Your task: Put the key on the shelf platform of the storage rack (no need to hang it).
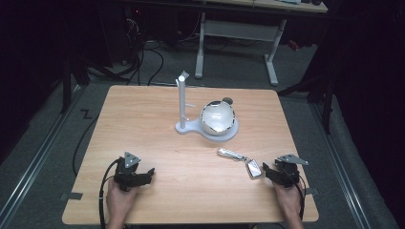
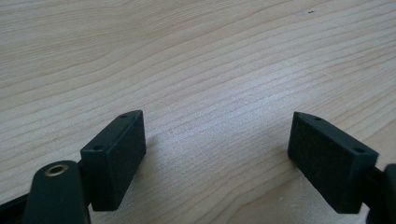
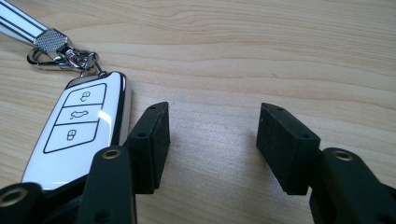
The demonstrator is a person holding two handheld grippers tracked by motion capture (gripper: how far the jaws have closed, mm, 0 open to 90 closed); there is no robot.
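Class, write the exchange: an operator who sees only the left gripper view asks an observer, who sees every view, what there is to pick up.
Operator: Nothing sits between my open jaws. Is there anything to pick up?
Observer: A key fob lies beside the right claw, outside its open jaws.
Operator: Is there anything farther off?
Observer: Past the fob, a shiny bowl sits on the base of a white stand.

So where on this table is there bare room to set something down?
The whole left half of the table is bare, from the white stand down to the left gripper. The near middle between both grippers is free too. It is crowded around the shiny bowl and by the car key beside the right gripper.
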